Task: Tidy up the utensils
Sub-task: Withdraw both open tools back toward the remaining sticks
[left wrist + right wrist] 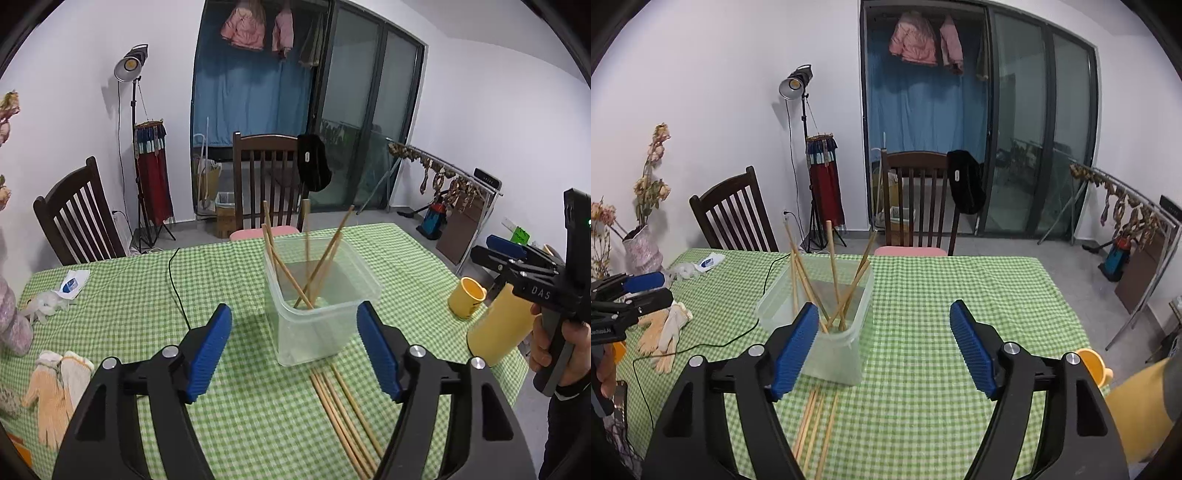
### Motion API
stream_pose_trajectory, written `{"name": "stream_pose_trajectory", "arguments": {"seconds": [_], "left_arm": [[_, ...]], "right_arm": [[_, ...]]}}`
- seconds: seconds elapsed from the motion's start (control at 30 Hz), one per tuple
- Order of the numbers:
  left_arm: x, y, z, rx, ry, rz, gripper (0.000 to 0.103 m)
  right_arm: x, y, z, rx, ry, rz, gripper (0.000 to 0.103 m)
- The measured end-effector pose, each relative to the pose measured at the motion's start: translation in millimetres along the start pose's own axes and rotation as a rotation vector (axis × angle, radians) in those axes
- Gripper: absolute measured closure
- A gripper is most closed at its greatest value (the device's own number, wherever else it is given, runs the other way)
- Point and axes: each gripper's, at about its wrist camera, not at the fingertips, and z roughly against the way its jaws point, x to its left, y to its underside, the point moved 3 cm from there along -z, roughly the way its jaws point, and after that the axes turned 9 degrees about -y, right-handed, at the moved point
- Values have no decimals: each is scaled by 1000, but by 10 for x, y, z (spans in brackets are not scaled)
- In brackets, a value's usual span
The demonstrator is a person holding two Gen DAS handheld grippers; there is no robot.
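A clear plastic container [321, 325] stands mid-table on the green checked cloth, with several wooden chopsticks [325, 258] leaning upright inside it. Several more chopsticks [347, 413] lie flat on the cloth just in front of it. My left gripper [293, 308] hovers open on the near side of the container, with nothing between its blue pads. The right wrist view shows the same container [846, 354] at lower left, the standing chopsticks [833, 266] and the lying chopsticks [816, 424]. My right gripper [883, 305] is open and empty over bare cloth to the container's right.
A yellow mug [467, 297] and a yellow cylinder [498, 325] stand at the table's right edge. Work gloves [59, 387] lie at the left, with a black cable [177, 291] beside them. A vase [641, 247] stands far left. Dark wooden chairs [269, 177] line the far side.
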Motion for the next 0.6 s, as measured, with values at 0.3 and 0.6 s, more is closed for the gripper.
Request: {"name": "stream_pose_trajectory", "arguments": {"seconds": [0.3,0.6], "left_arm": [[-272,724,346,-76,-44,-23,27],[-438,1643,672,-174,-64,43,16]], "right_arm": [[234,766,233,-1,2,123,18],[462,1474,500,-76,33,134,16]]}}
